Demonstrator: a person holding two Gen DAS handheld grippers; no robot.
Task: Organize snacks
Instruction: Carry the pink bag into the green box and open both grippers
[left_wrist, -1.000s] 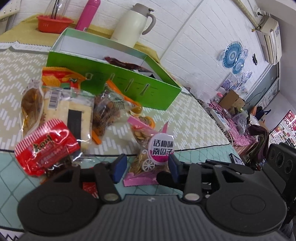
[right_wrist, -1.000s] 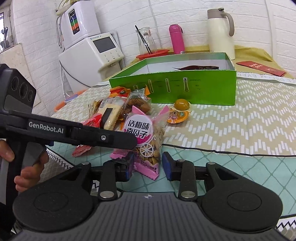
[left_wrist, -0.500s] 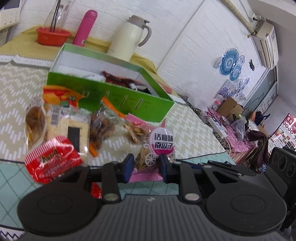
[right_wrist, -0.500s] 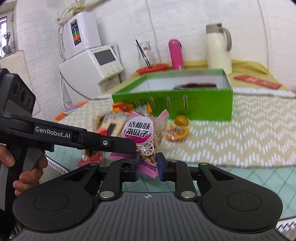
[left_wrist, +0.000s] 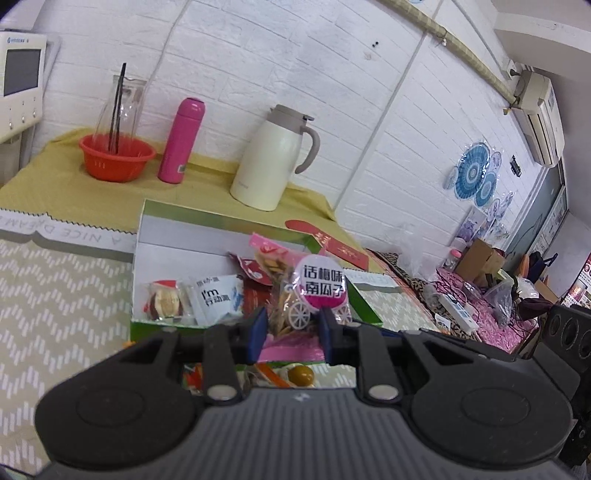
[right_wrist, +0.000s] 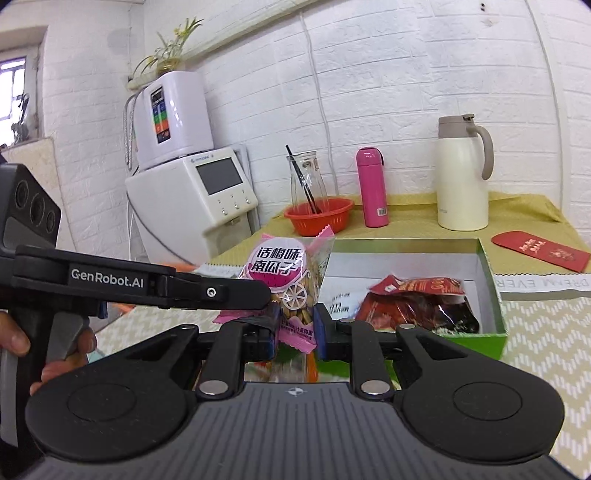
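The pink seed packet (right_wrist: 286, 284) hangs in the air at the green box's (right_wrist: 493, 291) near edge, above the table. Your right gripper (right_wrist: 295, 326) is clamped on its lower end, and your left gripper (left_wrist: 291, 332) is clamped on it too.

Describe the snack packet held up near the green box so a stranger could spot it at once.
Find the green box on the patterned tablecloth. In front of it, a clear packet of seeds with pink ends is pinched by both the left claw and right claw. Its round white-and-pink label with black Chinese characters sets it apart.
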